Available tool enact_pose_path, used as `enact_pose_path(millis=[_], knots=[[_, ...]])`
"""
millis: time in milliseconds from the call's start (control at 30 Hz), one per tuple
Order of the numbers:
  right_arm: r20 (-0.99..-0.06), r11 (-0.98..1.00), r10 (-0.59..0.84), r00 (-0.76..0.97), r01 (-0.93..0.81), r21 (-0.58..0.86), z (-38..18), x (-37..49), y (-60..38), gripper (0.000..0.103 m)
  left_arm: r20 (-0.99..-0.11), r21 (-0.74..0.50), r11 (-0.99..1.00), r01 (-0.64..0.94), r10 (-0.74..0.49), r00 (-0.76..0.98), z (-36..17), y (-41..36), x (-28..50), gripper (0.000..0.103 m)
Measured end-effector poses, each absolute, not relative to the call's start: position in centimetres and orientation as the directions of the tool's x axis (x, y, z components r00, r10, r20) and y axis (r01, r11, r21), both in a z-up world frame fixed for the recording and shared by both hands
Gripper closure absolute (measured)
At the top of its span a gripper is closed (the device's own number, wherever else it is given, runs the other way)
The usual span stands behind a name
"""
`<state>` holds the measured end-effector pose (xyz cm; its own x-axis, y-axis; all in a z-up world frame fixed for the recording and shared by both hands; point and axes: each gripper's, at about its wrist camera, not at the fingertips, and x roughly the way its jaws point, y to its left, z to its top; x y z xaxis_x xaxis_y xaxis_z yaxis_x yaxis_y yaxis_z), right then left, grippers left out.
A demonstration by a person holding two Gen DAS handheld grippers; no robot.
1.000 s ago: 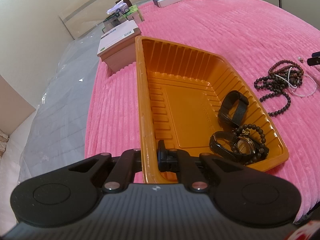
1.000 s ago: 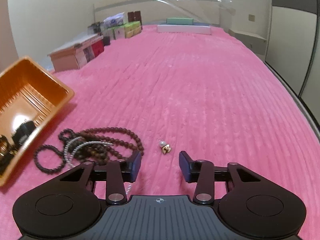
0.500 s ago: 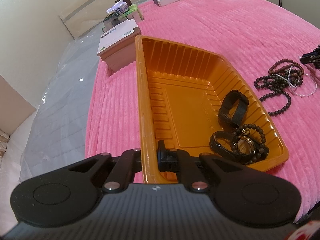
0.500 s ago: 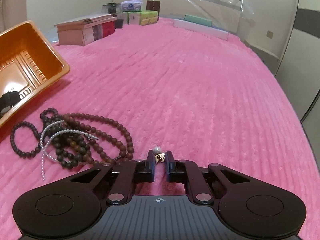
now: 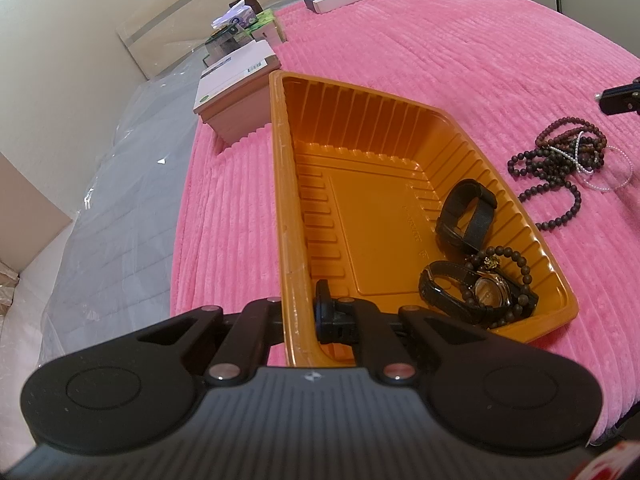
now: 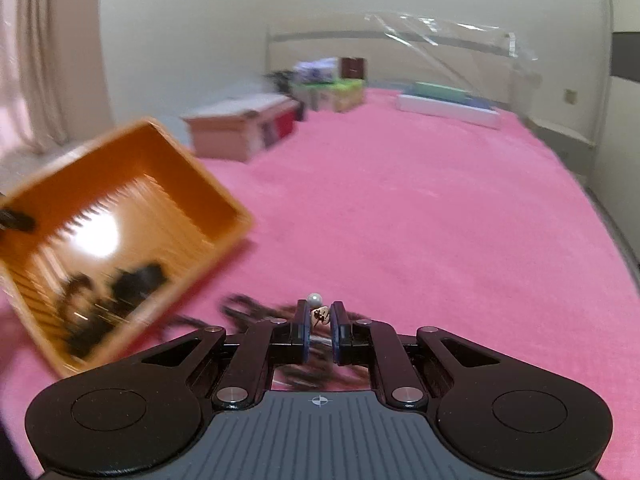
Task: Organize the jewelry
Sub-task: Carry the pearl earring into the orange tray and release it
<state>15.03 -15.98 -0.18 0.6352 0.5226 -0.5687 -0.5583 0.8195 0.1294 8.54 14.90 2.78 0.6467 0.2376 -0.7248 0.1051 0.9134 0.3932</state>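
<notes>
Your left hand-held gripper [image 5: 300, 312] is clamped on the near left wall of the orange tray [image 5: 280, 200], one finger outside the wall and one inside, so it is closed on the tray's rim. The tray sits on the pink bed cover [image 5: 460, 60]. Inside the tray, toward its near right corner, lie a black strap watch [image 5: 466, 214], a second watch with a gold-toned face [image 5: 486, 294] and a dark bead bracelet [image 5: 516, 264] draped over that second watch.

Just beyond the tray's right wall, on the bed cover, a tangle of dark bead necklaces [image 5: 560, 160] lies with a thin pearl strand [image 5: 576, 156] running through it. Past that tangle, at the right edge of the left wrist view, you can see the tips of your right hand-held gripper [image 5: 618, 98].

In the right wrist view, your right hand-held gripper [image 6: 319, 316] is narrowed around a small pearl earring [image 6: 318, 310], its white pearl sticking up above the fingertips and its gold part pinched between them. The tray [image 6: 224, 200] lies to the left of that gripper, blurred, with the dark watches showing as smears inside. The bead tangle [image 6: 248, 308] is between the tray and the gripper's fingers, partly hidden behind them.

Beyond the tray's far end, a pinkish box [image 5: 240, 92] rests on the bed cover.
</notes>
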Motion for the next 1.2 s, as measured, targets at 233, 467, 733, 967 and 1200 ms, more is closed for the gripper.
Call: enact_pose_path(millis=[233, 467, 733, 967, 1200], knots=[[-0.551, 0.739, 0.632, 0.546, -0.639, 0.214, 1.0, 13.9, -10.9, 0.093, -0.725, 0.39, 0.915, 0.107, 0.234, 0.647, 2.8, 15.0, 8.5, 0.099], [-0.546, 0.69, 0.674, 0.497, -0.687, 0.227, 1.3, 13.0, -7.1, 0.093, -0.725, 0.385, 0.916, 0.109, 0.228, 0.65, 2.7, 15.0, 8.4, 0.099], [-0.555, 0.67, 0.684, 0.474, -0.708, 0.222, 1.4, 12.7, -5.5, 0.093, -0.725, 0.381, 0.918, 0.109, 0.224, 0.651, 2.7, 15.1, 8.5, 0.099], [-0.576, 0.656, 0.684, 0.448, -0.724, 0.216, 0.9, 12.9, -4.1, 0.093, -0.724, 0.378, 0.92, 0.106, 0.222, 0.653, 2.7, 15.1, 8.4, 0.099], [-0.597, 0.641, 0.684, 0.419, -0.736, 0.218, 0.2, 13.1, -2.6, 0.093, -0.723, 0.376, 0.921, 0.104, 0.221, 0.655, 2.6, 15.1, 8.3, 0.099]])
